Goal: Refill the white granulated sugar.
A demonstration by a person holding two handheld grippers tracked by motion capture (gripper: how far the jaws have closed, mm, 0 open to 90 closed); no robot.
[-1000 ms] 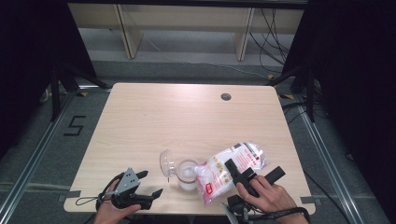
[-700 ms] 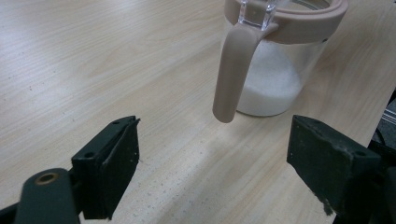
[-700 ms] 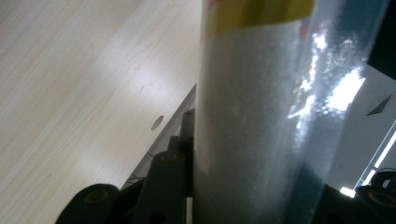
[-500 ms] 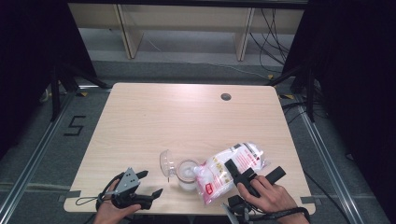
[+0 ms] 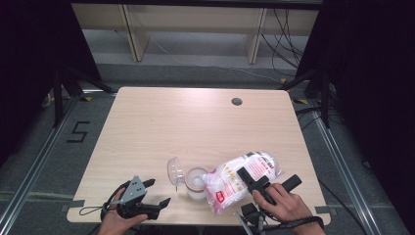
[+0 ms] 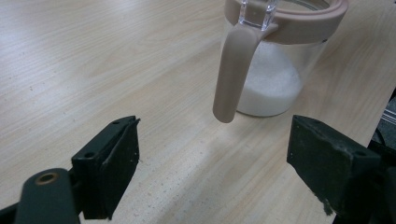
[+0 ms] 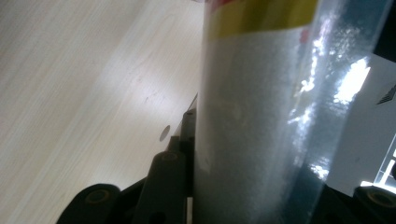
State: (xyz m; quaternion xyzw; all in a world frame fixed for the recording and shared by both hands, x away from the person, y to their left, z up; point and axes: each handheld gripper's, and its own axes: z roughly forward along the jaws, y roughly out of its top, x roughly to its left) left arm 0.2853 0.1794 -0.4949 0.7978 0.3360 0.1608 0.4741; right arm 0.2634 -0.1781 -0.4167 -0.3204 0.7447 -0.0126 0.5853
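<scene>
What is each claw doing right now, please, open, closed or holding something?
Left claw: open, holding nothing, facing the jar of white grains.
Right claw: closed on the white bag, tipped toward the jar.

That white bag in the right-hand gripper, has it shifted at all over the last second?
No. In the high view the bag lies tilted against the jar, at the same spot relative to the round hole in the table as before.
</scene>
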